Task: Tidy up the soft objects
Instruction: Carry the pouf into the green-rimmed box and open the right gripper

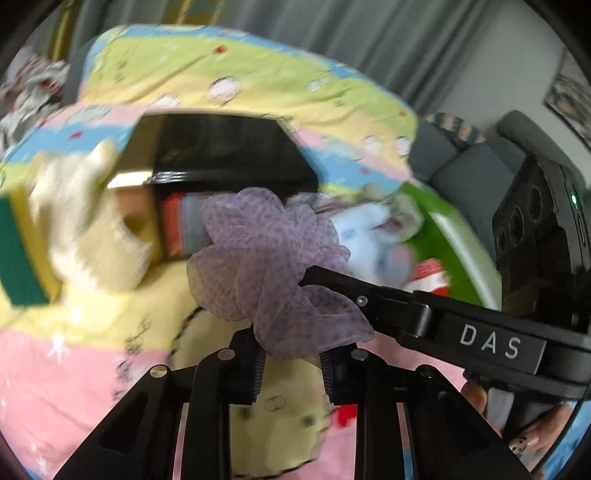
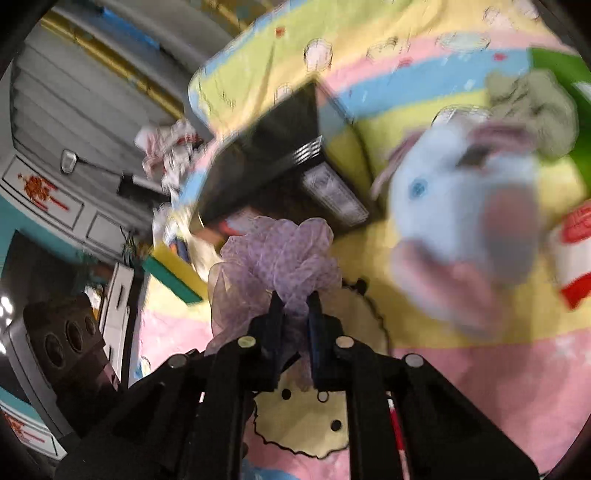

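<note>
One purple mesh scrunchie (image 1: 266,266) hangs over the bed, above the pastel striped blanket (image 1: 74,369). The right tongs (image 2: 294,301) are clamped on its folds. The left tongs (image 1: 291,363) stand just under it, the jaws narrow; whether they press it I cannot tell. On the bed I count one black box (image 1: 229,155), one green and yellow sponge (image 1: 22,251), one cream plush toy (image 1: 85,229) and one blue plush toy (image 2: 461,206), all blurred.

place: home bedroom | cues: cartoon-print bedsheet (image 1: 258,74), grey curtains (image 1: 369,33), white drawers (image 2: 55,199)
</note>
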`<state>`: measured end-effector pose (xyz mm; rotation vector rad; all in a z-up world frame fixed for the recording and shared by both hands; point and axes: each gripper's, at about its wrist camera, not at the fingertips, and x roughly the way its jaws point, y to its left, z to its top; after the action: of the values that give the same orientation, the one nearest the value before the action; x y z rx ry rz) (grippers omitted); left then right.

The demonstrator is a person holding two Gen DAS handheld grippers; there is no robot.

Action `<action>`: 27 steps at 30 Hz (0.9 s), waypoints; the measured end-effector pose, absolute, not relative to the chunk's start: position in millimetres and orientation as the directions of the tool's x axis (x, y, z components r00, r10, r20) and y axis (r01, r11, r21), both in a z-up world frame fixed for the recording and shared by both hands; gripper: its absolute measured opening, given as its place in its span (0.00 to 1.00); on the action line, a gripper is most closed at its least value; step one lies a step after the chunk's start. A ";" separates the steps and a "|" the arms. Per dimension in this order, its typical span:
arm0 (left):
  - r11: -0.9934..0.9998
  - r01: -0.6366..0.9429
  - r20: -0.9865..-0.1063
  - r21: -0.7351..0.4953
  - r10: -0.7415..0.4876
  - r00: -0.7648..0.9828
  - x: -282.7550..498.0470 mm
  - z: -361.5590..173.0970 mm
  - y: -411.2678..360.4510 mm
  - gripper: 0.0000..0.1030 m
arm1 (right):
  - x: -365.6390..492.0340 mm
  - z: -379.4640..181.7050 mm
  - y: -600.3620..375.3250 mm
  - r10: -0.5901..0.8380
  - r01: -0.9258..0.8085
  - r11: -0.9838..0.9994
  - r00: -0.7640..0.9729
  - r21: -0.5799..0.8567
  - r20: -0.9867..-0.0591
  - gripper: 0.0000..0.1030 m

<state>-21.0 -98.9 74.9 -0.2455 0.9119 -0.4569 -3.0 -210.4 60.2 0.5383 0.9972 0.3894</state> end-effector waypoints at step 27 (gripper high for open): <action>0.650 0.657 -0.628 -0.382 -0.704 0.332 -5.7 112.5 -310.9 0.25 | -82.0 112.7 -410.4 0.014 0.414 0.703 0.805 0.579 -0.593 0.11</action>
<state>-5.7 -310.9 112.5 -0.0624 0.8526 -0.8904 -82.0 -410.4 112.7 0.7684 0.6065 -0.2381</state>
